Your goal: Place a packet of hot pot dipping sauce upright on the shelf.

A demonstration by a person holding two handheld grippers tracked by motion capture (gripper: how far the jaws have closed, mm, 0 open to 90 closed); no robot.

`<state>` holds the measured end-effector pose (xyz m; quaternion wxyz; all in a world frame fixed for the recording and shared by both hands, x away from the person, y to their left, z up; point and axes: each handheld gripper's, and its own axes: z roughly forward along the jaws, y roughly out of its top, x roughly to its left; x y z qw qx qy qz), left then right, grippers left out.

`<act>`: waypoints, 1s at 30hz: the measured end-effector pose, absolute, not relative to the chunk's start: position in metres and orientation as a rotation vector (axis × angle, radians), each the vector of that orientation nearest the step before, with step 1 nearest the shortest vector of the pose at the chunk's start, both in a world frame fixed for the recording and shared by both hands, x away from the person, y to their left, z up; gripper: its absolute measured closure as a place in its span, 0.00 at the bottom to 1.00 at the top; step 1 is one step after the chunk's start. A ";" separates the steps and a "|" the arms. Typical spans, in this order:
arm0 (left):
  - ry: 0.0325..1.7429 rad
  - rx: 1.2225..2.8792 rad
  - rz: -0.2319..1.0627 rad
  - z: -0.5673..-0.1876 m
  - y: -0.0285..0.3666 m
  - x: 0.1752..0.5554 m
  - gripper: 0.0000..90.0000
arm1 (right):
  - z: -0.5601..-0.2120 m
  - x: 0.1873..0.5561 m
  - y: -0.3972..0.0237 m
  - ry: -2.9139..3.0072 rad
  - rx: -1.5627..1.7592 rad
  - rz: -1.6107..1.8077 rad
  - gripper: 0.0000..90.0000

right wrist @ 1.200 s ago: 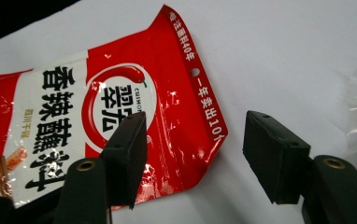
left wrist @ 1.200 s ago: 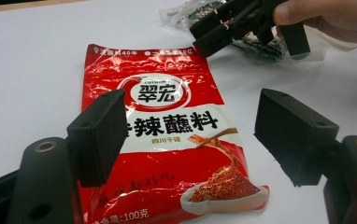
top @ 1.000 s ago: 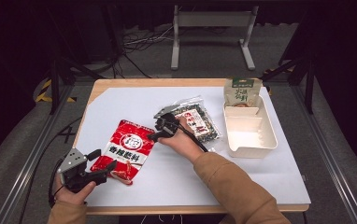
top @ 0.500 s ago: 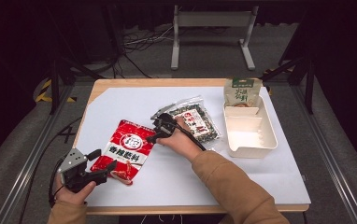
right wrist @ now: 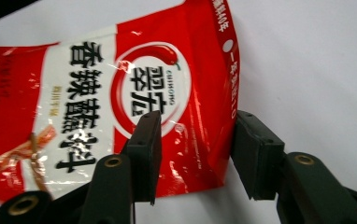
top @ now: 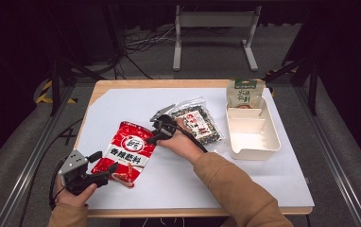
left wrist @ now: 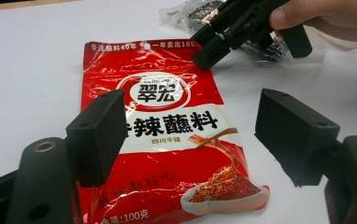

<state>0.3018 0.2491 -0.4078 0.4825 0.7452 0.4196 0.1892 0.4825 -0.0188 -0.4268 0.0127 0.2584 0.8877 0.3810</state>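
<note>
Red seasoning pouch (top: 130, 152) lies flat on the white worktop (top: 122, 101), left of centre and closer to the near edge, label up, its top hem pointing toward the far right. Right gripper (top: 156, 134) sits at the pouch's far top corner; its jaws have just been closing, and in the right gripper view the pouch's (right wrist: 120, 107) side edge sits between them, one jaw over the printed face, the other off the edge over bare worktop. Right gripper (right wrist: 193, 154) pads not pressing yet, gap visible both sides, corner of the pouch slightly lifted. Left gripper (top: 104, 165) is at the pouch's near bottom end by the near-left corner of the worktop, jaws spread wide. In the left gripper view, the left gripper (left wrist: 190, 135) straddles the lower part of the pouch (left wrist: 167, 140) without touching it.

Clear bag of dark mix (top: 198, 124) lies just behind the right hand (top: 181, 141), mid worktop. White tray (top: 253, 135) stands near the right edge, with a green packet (top: 243, 92) propped at its far end.
</note>
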 end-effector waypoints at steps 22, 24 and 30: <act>1.019 1.816 0.459 -0.408 0.249 0.302 0.28 | -0.433 0.480 -0.001 2.881 0.658 1.065 0.78; 1.018 1.816 0.462 -0.408 0.250 0.302 0.28 | -0.434 0.481 0.000 2.875 0.661 1.028 0.83; 1.022 1.814 0.457 -0.408 0.249 0.302 0.28 | -0.434 0.485 0.002 2.895 0.676 1.005 0.90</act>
